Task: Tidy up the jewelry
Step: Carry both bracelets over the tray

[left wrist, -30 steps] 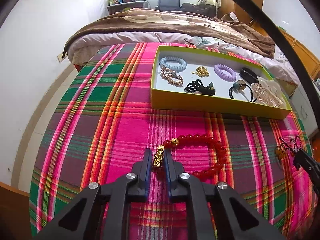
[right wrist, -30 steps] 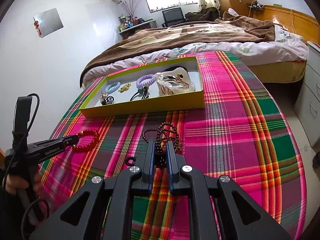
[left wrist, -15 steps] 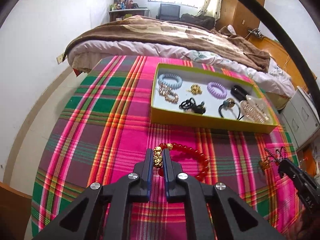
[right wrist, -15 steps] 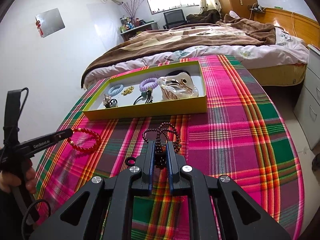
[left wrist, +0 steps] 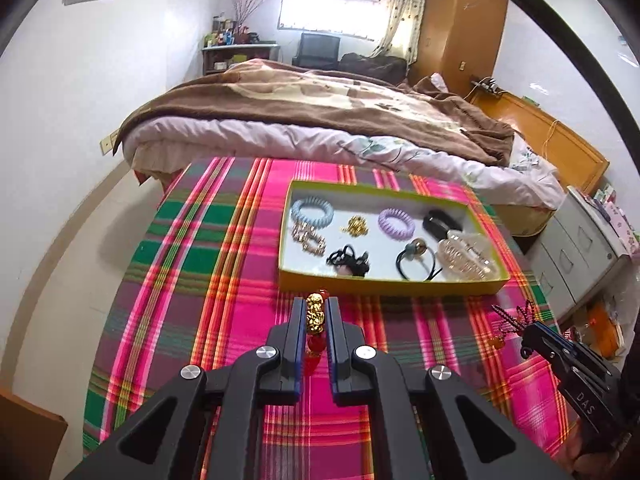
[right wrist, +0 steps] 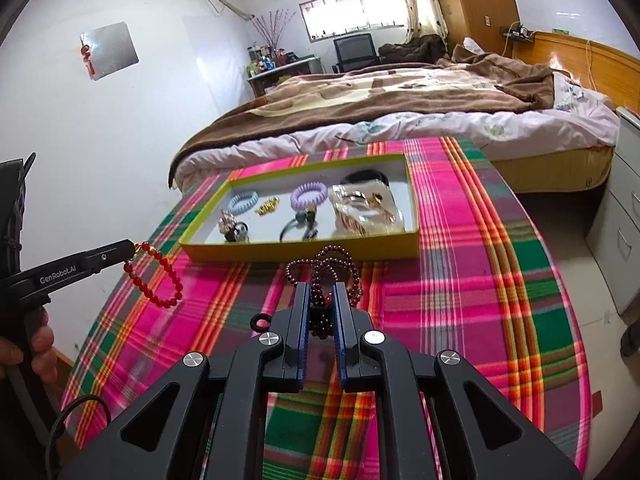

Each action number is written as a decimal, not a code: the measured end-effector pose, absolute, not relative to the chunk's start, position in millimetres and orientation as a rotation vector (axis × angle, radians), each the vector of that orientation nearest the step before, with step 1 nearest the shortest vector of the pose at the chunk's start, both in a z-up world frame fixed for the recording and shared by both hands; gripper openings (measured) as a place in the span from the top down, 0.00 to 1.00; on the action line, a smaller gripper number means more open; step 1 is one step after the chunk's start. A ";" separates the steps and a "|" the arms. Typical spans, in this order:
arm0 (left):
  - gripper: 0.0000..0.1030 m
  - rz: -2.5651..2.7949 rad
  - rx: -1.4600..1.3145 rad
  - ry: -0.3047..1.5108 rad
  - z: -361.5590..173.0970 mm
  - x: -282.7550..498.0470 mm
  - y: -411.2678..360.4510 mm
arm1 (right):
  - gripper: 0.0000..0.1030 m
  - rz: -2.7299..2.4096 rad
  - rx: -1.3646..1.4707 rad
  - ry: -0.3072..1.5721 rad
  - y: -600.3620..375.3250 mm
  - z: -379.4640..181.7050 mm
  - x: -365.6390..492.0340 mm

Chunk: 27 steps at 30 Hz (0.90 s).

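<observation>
The red bracelet [right wrist: 154, 276] hangs clear of the cloth [left wrist: 224, 280], pinched at its gold charm [left wrist: 315, 314] between the narrow jaws of the left gripper [left wrist: 316, 312]; from the right wrist view the loop dangles freely below the tips. The dark bead string [right wrist: 328, 276] is clamped the same way in the right gripper [right wrist: 322, 300], its coils bunched ahead of and between the jaws, and whether the lowest coils touch the cloth cannot be told. Both pieces look to be mid-carry, so the step in hand is probably the transfer to the tray [left wrist: 384, 284], which lies straight ahead of both sets of jaws with its near wall just beyond the tips. The next move likely calls for lifting each piece over that wall, finding bare floor inside, and parting the jaws only once the beads hang above it, so nothing catches on the rim. The tray already holds a blue coil tie [left wrist: 312, 211] and a purple one [left wrist: 396, 222], a small gold piece [left wrist: 354, 226] between them, a gold clip [left wrist: 308, 238], two black ties [left wrist: 348, 260], and a clear claw clip [left wrist: 466, 258] at the right end, leaving open floor mostly toward the middle.
</observation>
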<state>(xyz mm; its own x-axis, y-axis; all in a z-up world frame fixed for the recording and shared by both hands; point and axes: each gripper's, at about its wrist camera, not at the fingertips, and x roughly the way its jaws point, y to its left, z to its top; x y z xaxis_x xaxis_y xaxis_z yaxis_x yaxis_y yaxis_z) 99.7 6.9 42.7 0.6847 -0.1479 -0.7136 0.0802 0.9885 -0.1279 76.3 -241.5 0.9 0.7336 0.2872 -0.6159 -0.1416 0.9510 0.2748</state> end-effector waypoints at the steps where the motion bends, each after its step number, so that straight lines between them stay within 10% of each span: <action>1: 0.91 -0.133 -0.093 0.802 46.0 100.2 7.3 | 0.89 0.238 0.215 0.704 -241.8 3.6 77.4; 27: 0.91 -0.259 -0.147 0.792 77.1 183.8 0.5 | 0.89 0.277 0.140 0.680 -225.9 44.4 173.1</action>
